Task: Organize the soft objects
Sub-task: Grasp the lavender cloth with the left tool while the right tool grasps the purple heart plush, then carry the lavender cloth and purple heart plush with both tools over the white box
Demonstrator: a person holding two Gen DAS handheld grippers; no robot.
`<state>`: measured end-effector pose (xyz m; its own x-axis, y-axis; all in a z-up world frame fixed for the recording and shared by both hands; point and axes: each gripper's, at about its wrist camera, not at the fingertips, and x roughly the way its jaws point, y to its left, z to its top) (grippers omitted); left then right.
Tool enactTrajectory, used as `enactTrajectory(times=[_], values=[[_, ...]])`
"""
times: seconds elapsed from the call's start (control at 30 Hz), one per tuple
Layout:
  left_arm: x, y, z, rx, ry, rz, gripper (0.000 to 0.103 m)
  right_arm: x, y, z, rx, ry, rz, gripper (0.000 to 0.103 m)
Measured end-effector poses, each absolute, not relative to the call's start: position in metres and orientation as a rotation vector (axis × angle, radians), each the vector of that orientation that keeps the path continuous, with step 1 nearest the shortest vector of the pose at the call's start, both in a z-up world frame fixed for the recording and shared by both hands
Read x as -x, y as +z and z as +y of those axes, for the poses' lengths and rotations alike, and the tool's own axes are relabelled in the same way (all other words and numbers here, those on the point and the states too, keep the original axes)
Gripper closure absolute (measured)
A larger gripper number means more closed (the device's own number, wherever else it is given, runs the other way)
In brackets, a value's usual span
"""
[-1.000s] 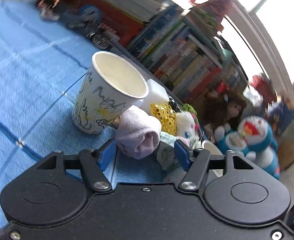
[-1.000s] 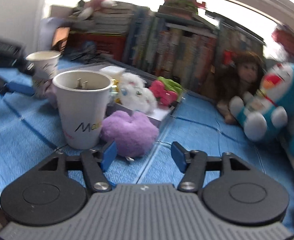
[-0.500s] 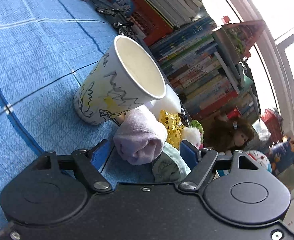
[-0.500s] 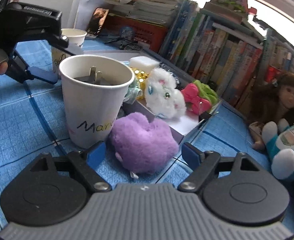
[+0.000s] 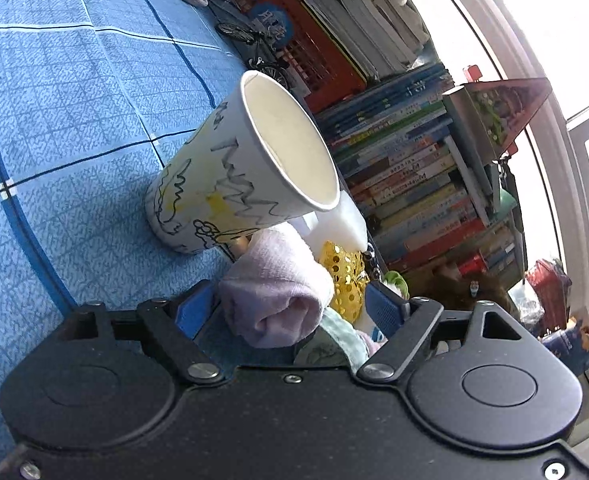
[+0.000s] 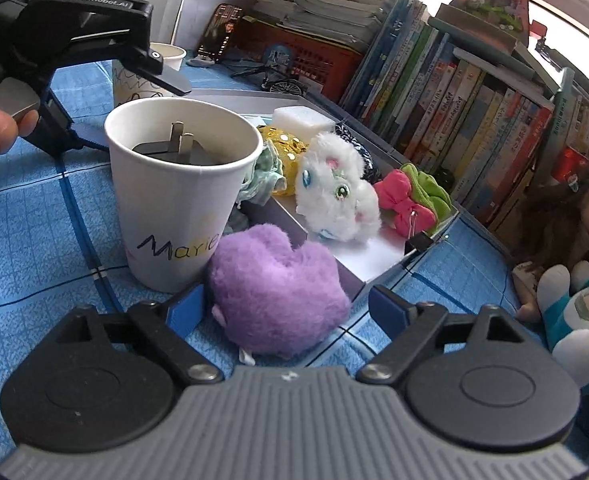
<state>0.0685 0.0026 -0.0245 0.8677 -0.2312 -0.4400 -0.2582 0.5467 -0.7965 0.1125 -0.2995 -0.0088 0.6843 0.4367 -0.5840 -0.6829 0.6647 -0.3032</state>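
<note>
In the left wrist view my left gripper (image 5: 290,312) is open, its blue pads either side of a rolled lilac cloth (image 5: 274,292) that lies next to a scribbled paper cup (image 5: 238,172). In the right wrist view my right gripper (image 6: 286,312) is open around a purple plush heart (image 6: 274,292) on the blue mat, beside a paper cup marked "Maria" (image 6: 174,200). A grey tray (image 6: 374,260) behind holds a white plush (image 6: 334,192), a pink and green scrunchie (image 6: 410,200), a gold sequin piece (image 6: 282,144) and a white sponge (image 6: 302,120).
The "Maria" cup holds a dark plug adapter (image 6: 174,148). Books (image 6: 454,92) line the back. A doll (image 6: 574,216) and a blue-and-white plush (image 6: 582,320) sit at the right. The left gripper's body (image 6: 74,36) shows at the upper left of the right wrist view.
Both grippers have moved in closer: the left one toward the lilac cloth roll, the right one toward the purple heart. Both stay open.
</note>
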Motion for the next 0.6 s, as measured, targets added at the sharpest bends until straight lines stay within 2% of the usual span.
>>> enactTrajectory(times=[0.03,0.13,0.2,0.23,0.27,0.3,0.6], values=[[-0.07,-0.025,0.002,1.003,0.021,0.548,0.032,-0.113,-0.009,-0.299,0.541,0.665,0.5,0.01],[-0.072,-0.023,-0.004,0.916,0.058,0.607,0.06,-0.116,-0.009,-0.298,0.522,0.672,0.521,0.011],[-0.07,-0.024,-0.006,0.882,0.031,0.618,0.066,-0.116,-0.008,-0.3,0.498,0.687,0.534,0.018],[-0.068,-0.023,-0.007,0.87,0.025,0.617,0.072,-0.115,-0.008,-0.302,0.485,0.685,0.533,0.018],[-0.067,-0.022,-0.007,0.854,0.021,0.614,0.075,-0.113,-0.008,-0.303,0.481,0.68,0.533,0.028],[-0.065,-0.021,-0.008,0.837,0.015,0.611,0.076,-0.112,-0.007,-0.304,0.476,0.674,0.53,0.032],[-0.035,-0.007,0.002,0.697,-0.038,0.619,0.078,-0.088,0.001,-0.317,0.428,0.634,0.505,0.033]])
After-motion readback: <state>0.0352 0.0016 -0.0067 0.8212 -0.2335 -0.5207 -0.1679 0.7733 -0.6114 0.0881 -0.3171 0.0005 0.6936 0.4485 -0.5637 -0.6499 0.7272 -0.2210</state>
